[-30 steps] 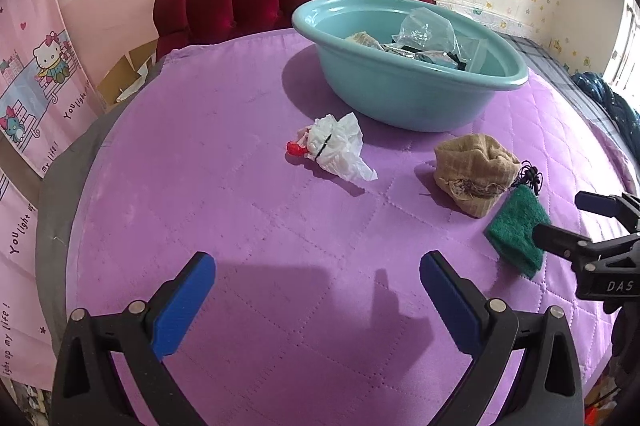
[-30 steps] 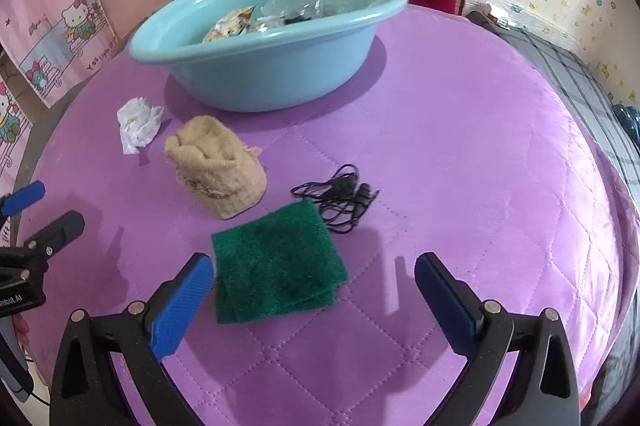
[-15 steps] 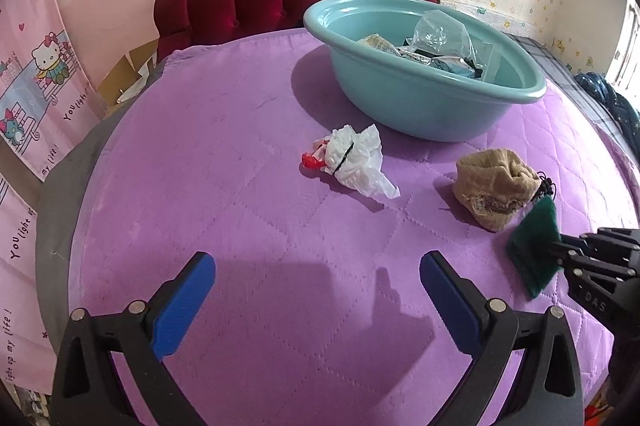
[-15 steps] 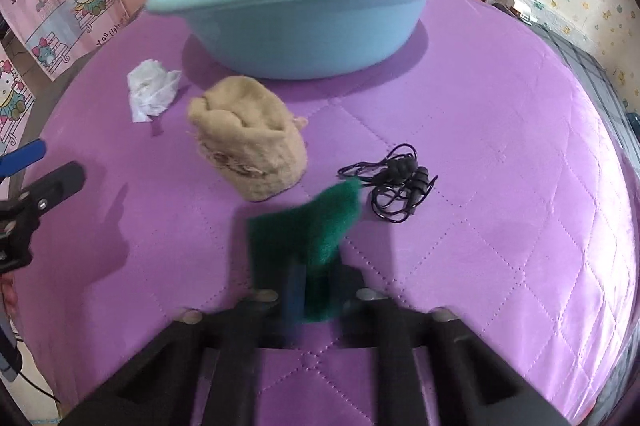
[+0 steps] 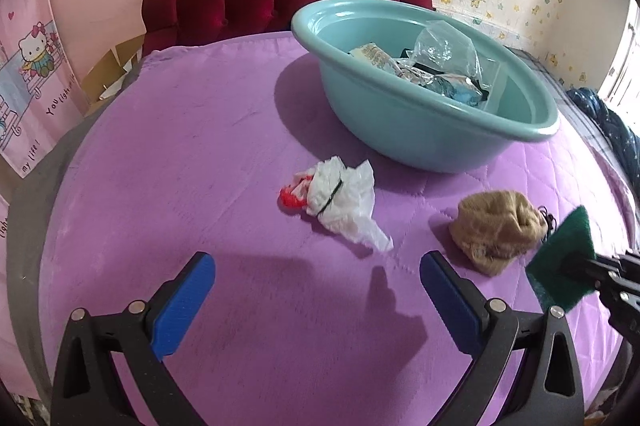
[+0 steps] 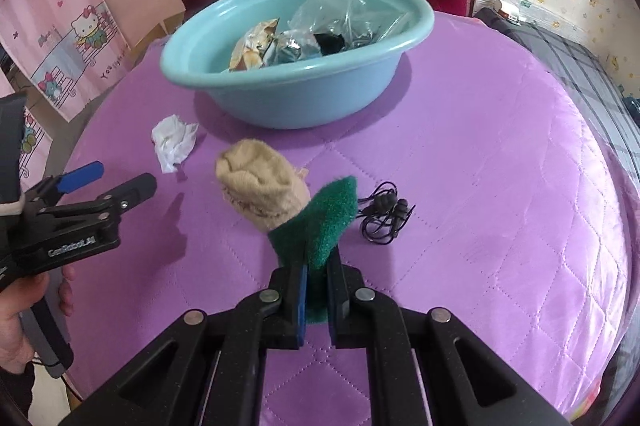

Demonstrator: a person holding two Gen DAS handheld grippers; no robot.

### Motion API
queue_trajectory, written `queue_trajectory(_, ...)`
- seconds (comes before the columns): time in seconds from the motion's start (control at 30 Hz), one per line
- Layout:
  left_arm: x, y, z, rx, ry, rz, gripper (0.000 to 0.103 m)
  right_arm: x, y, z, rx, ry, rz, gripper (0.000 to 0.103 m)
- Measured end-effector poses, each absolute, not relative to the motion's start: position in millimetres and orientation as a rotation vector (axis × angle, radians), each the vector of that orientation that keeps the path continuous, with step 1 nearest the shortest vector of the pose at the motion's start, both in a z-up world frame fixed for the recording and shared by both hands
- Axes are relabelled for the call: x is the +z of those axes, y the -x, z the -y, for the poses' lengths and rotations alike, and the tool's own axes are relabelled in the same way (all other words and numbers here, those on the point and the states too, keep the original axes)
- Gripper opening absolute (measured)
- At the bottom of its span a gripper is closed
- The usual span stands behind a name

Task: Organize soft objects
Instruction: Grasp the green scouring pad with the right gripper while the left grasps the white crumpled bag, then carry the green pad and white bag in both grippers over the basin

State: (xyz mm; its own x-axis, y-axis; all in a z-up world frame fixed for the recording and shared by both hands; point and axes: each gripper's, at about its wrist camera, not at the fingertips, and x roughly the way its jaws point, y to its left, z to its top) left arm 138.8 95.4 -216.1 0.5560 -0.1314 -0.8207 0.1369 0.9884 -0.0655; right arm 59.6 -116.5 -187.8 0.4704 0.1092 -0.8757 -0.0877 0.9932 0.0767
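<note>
Change since the earlier frames: the green scouring pad (image 6: pixel 320 222), previously flat on the purple quilt (image 6: pixel 500 186) between wide-open jaws, is now pinched and lifted off the cloth by the right tongs (image 6: pixel 316 290), whose jaws are closed on its lower edge. The pad is held upright, its free end folded toward the beige knitted bundle (image 6: pixel 260 186), a grip by the edge probably chosen so that it can be dropped cleanly. The left tongs (image 5: pixel 316 298) are held open and empty above bare quilt, aimed toward the crumpled white tissue (image 5: pixel 344 202), which is likely the next item. The teal basin (image 6: pixel 280 98) is set at the far side of the quilt, already holding plastic bags and packets, and is judged to be the collecting place. A tangle of black earphones (image 6: pixel 384 214) lies just beside the lifted pad, on its right. Open room: the near quilt and its right half are bare; a straight path to the basin passes over the beige bundle, so height is needed. The basin rim is raised and must be cleared.
</note>
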Motion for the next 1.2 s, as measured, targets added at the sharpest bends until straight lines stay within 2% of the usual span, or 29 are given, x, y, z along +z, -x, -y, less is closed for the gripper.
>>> queue_trajectory(0.37,-226.2,-172.0,-90.4,-0.169,0.028,-0.972,0.101,-192.7,-64.5,110.6,0.103,-0.032,-1.078,0.006)
queue_trajectory(0.43,-227.4,-174.2,-89.7,-0.180,0.034,-0.986,0.081,-192.6,-64.8,111.1,0.100,-0.037,-1.076,0.006)
queue_trajectory(0.47,-229.0,-175.3,-88.7,-0.183,0.036,-1.001,0.058,-192.3,-64.7,111.5,0.098,-0.041,-1.075,0.006)
queue_trajectory(0.5,-230.6,-176.0,-87.7,-0.185,0.033,-1.015,0.040,-191.9,-64.0,111.7,0.097,-0.042,-1.074,0.006)
queue_trajectory(0.57,-233.2,-176.3,-87.4,-0.226,0.054,-1.038,0.020,-190.8,-62.5,113.2,0.096,-0.042,-1.071,0.006)
queue_trajectory(0.6,-232.8,-174.6,-87.5,-0.235,0.060,-1.038,0.017,-190.1,-61.7,113.8,0.094,-0.043,-1.069,0.006)
queue_trajectory(0.8,-227.5,-158.2,-87.6,-0.252,0.054,-1.030,0.010,-185.5,-55.7,117.4,0.096,-0.056,-1.058,0.006)
queue_trajectory(1.2,-203.0,-118.5,-88.3,-0.236,0.065,-1.014,0.010,-180.4,-41.2,119.8,0.145,-0.051,-1.059,0.006)
